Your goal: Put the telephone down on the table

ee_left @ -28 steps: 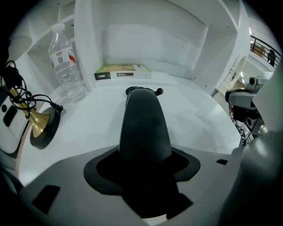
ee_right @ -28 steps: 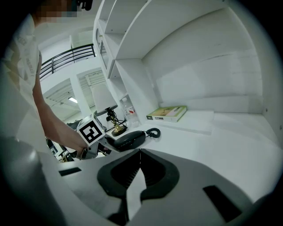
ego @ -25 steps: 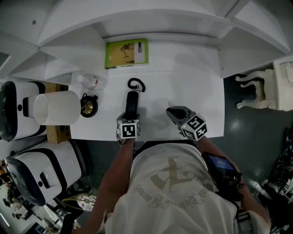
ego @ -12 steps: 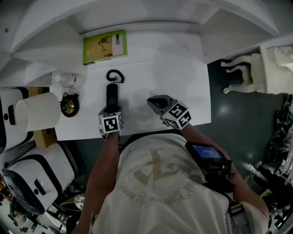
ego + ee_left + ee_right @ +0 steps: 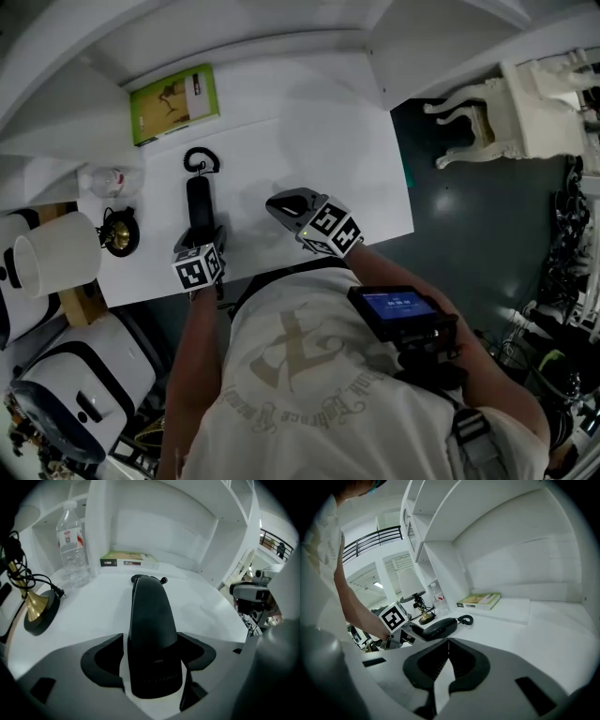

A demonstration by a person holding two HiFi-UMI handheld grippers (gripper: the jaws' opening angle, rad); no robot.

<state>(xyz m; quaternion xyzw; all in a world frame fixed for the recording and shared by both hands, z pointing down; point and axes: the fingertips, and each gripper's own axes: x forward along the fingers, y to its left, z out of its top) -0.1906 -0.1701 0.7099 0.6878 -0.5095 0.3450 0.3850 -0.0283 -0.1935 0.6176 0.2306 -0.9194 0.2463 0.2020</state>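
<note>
The black telephone handset point(image 5: 199, 204) lies flat on the white table point(image 5: 319, 141), its coiled cord point(image 5: 200, 159) at the far end. My left gripper point(image 5: 202, 238) straddles the handset's near end. Its jaws have just been opening and stand open, with the handset point(image 5: 151, 634) between them and thin strips of table showing at each side. My right gripper point(image 5: 275, 202) rests to the right of the handset, apart from it. Its jaws point(image 5: 449, 641) are shut on nothing. From there the handset point(image 5: 438, 627) and the left gripper point(image 5: 401, 635) show at the left.
A green book point(image 5: 173, 91) lies at the table's back. A clear bottle point(image 5: 103, 178) and a brass lamp base point(image 5: 117, 234) with a white shade point(image 5: 52, 253) stand left of the handset. A white chair point(image 5: 506, 103) stands on the floor at the right.
The head camera has swung, so the table and everything on it sit further left in view. Both grippers keep their places beside the handset, which stays flat on the table.
</note>
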